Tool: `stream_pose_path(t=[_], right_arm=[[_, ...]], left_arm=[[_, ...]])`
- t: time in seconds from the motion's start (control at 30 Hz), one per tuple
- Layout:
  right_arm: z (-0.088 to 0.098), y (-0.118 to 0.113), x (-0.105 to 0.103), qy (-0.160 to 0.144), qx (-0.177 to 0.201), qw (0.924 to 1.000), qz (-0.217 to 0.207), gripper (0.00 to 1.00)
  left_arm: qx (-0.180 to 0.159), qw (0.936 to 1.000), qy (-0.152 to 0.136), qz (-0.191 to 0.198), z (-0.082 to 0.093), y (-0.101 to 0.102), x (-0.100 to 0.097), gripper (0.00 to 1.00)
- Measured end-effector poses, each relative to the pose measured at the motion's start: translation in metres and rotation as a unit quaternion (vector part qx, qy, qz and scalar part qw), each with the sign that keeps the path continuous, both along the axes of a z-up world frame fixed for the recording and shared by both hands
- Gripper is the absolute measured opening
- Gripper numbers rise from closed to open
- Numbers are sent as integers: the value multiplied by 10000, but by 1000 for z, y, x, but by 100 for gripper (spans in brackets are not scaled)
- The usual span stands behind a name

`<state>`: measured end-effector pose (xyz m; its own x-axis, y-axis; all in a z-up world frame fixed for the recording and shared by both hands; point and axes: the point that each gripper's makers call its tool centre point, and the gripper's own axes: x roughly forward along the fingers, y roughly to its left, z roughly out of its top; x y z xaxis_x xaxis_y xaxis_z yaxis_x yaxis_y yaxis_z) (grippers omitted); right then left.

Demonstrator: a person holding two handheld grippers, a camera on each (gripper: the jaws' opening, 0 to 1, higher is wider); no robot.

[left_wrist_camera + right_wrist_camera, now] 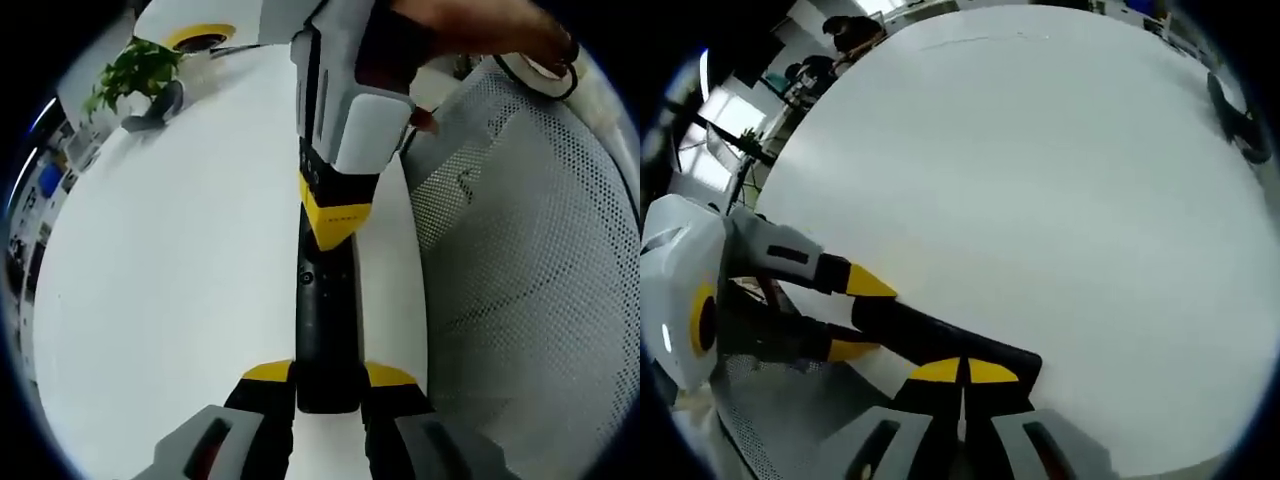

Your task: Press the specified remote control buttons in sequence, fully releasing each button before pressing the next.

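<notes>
While the left tool pinches the remote, the closed right tool touches its end.

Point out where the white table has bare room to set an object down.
Free: the wide stretch of white table between the remote control and the potted plant. Crowded: the table edge, where the left gripper clamps the remote, the right gripper presses it, and a mesh chair sits alongside.

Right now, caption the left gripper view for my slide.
Left tool clamps a black remote on the white table while the right tool touches its far end.
</notes>
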<state>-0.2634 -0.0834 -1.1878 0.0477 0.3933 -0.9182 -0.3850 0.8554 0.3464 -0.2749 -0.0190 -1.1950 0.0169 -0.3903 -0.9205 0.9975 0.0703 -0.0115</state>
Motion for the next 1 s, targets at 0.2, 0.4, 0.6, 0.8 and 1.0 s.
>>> stream_pose_path(t=[0.2,0.4,0.6,0.8,1.0], right_arm=[[0,0,1,77,38,9999,-121,0],[5,3,4,97,134,9998,-131,0],[8,15,11,150,302,9993,-133,0],[4,20,15,162,284,9994,-63,0],[0,27,11,264,296,9992,42,0]], left_arm=[[-36,10000,-17,16,0,0,0,25],[-12,10000,-15,11,0,0,0,25],[4,10000,-8,22,0,0,0,24],[-26,10000,-1,44,1,0,0,24],[-59,10000,13,70,1,0,0,24]])
